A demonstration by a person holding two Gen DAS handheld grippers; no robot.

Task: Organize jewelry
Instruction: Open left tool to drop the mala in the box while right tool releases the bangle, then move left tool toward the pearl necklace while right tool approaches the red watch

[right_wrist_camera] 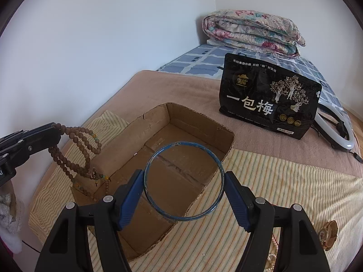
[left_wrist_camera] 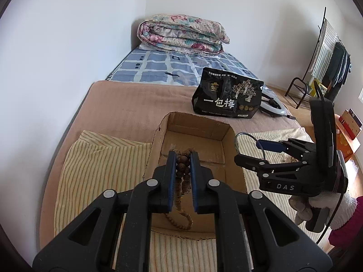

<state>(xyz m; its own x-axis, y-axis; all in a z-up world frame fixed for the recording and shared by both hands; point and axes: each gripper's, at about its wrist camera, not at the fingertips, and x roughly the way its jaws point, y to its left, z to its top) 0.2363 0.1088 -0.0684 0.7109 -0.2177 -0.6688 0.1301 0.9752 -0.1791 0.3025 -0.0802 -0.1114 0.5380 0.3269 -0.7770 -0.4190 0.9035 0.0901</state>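
My left gripper [left_wrist_camera: 183,158] is shut on a brown wooden bead necklace [left_wrist_camera: 182,176] and holds it over the open cardboard box [left_wrist_camera: 229,133]; its loops hang down into the box. In the right wrist view the necklace [right_wrist_camera: 77,149] dangles from the left gripper [right_wrist_camera: 54,131] at the box's left wall [right_wrist_camera: 136,131]. My right gripper [right_wrist_camera: 184,179] is shut on a blue bangle [right_wrist_camera: 181,144] and holds it above the box. In the left wrist view the right gripper [left_wrist_camera: 247,150] with the bangle [left_wrist_camera: 245,134] sits at the box's right edge.
The box lies on a striped yellow cloth [right_wrist_camera: 272,181] on a bed. A gold watch [right_wrist_camera: 327,235] and a pearl strand [right_wrist_camera: 273,256] lie on the cloth at the right. A black snack bag [right_wrist_camera: 267,95], a ring light [right_wrist_camera: 340,127] and a folded quilt [right_wrist_camera: 254,31] lie behind.
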